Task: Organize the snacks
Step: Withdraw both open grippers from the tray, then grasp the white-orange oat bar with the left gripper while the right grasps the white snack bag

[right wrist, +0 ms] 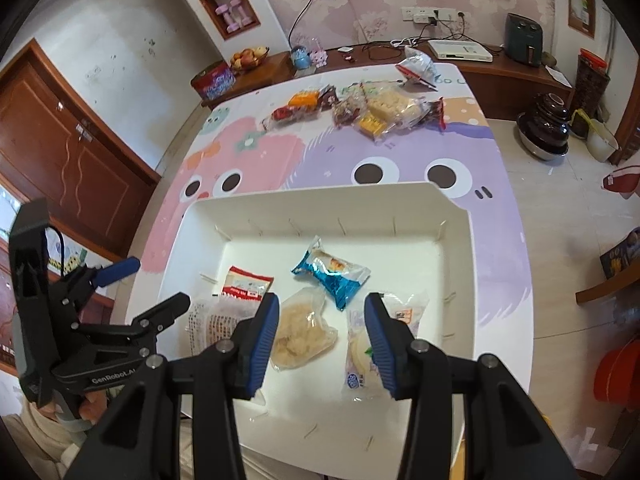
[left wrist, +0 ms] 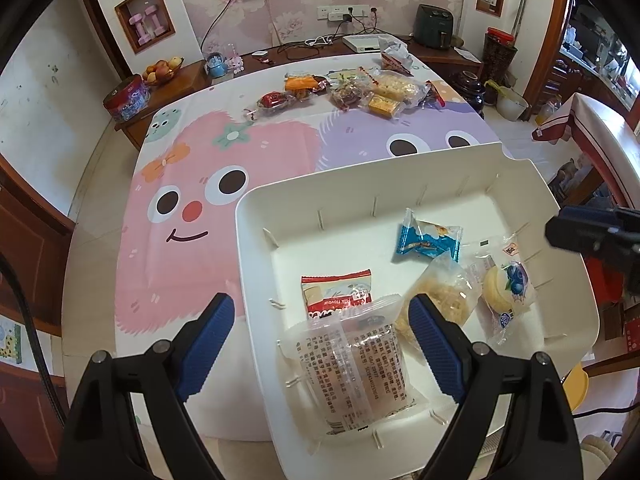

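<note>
A white tray (left wrist: 256, 216) sits on the near part of the cartoon tablecloth; it also shows in the right wrist view (right wrist: 320, 196). In it lie a clear printed packet (left wrist: 352, 368), a red-and-white packet (left wrist: 336, 292), a blue packet (left wrist: 428, 238), a pale crumbly snack bag (left wrist: 444, 296) and a blueberry cake packet (left wrist: 506, 292). My left gripper (left wrist: 320, 340) is open above the tray's near left side, empty. My right gripper (right wrist: 320, 336) is open above the crumbly bag (right wrist: 300, 332) and cake packet (right wrist: 360, 360), empty. A pile of loose snacks (left wrist: 360, 88) lies at the table's far end.
A red tin (left wrist: 127, 97) and a fruit bowl (left wrist: 162, 70) stand on the sideboard beyond the table at the left. A white box (right wrist: 460, 50) and an air fryer (right wrist: 522, 38) stand on the far cabinet. Pots (right wrist: 544, 132) sit on the floor at the right.
</note>
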The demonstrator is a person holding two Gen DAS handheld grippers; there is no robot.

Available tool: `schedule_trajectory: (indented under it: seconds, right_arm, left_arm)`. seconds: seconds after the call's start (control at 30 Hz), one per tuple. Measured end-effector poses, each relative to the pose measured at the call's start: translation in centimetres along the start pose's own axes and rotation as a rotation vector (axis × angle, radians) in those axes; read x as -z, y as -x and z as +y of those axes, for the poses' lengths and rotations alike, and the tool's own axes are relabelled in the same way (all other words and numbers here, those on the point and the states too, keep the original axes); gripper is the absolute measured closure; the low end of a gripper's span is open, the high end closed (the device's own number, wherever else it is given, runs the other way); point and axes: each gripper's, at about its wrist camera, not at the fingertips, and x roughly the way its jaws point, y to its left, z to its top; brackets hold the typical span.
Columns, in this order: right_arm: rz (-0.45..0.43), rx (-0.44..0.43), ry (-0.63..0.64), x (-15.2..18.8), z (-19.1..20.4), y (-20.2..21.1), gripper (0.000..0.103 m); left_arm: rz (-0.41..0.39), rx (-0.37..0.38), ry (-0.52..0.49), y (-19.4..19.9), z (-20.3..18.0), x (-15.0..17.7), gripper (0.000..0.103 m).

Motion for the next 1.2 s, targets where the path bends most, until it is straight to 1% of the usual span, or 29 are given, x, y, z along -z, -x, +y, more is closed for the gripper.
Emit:
schedule_trajectory:
  seconds: [0.23,0.37,0.53,0.67,0.8,0.93,0.97,1.07,1.17,1.2]
  right_arm:
    - [0.035,0.027,0.050,0.4,1.1,-1.4,0.058]
    - [0.032,0.036,0.068,0.3,1.4,-1.8,0.058]
    - [0.029,0.060,0.094,-0.4,1.8,-2.3,0.058]
    - [0.037,0.046,0.089,-1.6,1.6,-2.5,0.058]
    - [0.019,0.042,0.097,-3.7,1.4,-1.8,0.058]
    - [-0.019,0.061,0.108,-6.7,0.8,-0.2,0.058]
    - [-0.038,0.075,0.111,-7.9,0.5,0.4,0.058]
    - [-0.080,0.113,0.105,-11.3,-0.5,2.3,0.058]
    - [-0.114,0.125,0.098,-14.6,-1.3,4.1,0.058]
    - [-0.126,0.134,0.098,-15.9,-1.5,4.8,0.058]
  left_arm:
    - [0.001,0.001,0.002,-0.1,-0.1,0.0,0.015]
    - [0.000,-0.003,-0.010,-0.1,-0.4,-0.4,0.015]
    - [-0.019,-0.009,-0.033,-0.1,-0.8,-2.0,0.015]
    - [-0.043,-0.021,-0.049,0.2,-0.9,-3.6,0.015]
    - [-0.084,-0.043,-0.068,1.1,-0.4,-5.7,0.015]
    - [-0.137,-0.058,-0.074,2.8,1.0,-8.7,0.015]
    - [-0.147,-0.062,-0.075,3.2,1.2,-9.2,0.015]
    - [-0.195,-0.090,-0.080,5.0,2.5,-12.3,0.015]
    - [-0.225,-0.112,-0.079,6.4,3.4,-15.1,0.015]
    - [-0.237,-0.118,-0.079,7.0,3.9,-16.5,0.015]
